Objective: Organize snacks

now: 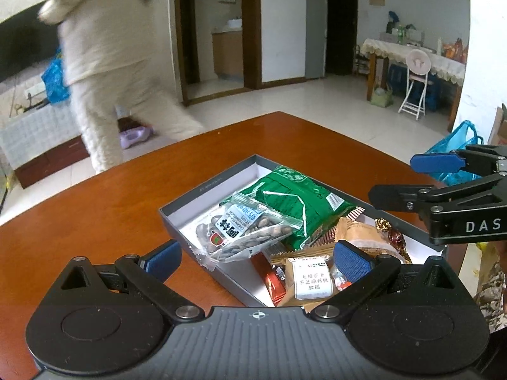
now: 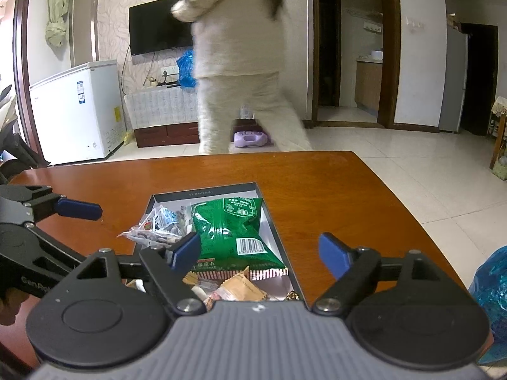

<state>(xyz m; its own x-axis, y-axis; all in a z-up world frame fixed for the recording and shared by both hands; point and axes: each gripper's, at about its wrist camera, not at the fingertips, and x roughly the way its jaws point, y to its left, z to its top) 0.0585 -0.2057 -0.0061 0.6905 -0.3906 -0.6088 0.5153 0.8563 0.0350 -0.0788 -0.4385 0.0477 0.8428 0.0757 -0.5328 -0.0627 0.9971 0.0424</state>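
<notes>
On the left, the left gripper (image 1: 256,258) hovers low over the near end of the shallow grey cardboard box with a white inside (image 1: 190,201), which sits on the glossy reddish-brown wooden table (image 1: 95,209); its blue-padded fingers (image 1: 164,258) are spread wide and grip nothing. Between those fingers, inside the box, lies a clear plastic packet of dark watermelon seeds with a blue and white label (image 1: 240,229), its near corner sticking out over the box's left wall. Just right of it and partly under it lies a large green foil snack bag with a barcode (image 1: 294,199), reaching toward the far end of the box. At the near end are smaller items crowded together: a red wrapped bar (image 1: 274,283), a tan pastry pack with a white label (image 1: 312,280), and, toward the right wall, a gold-foil sweet (image 1: 382,224) beside a dark red wrapped sweet (image 1: 396,239). Farther right, the right gripper (image 2: 259,251) is held above the same box, its fingers also wide apart and empty, one finger over the seed packet's side and the other above bare table right of the box. Beyond the table, a blurred person in cream-white clothes (image 2: 240,63) stands on the tiled floor.
</notes>
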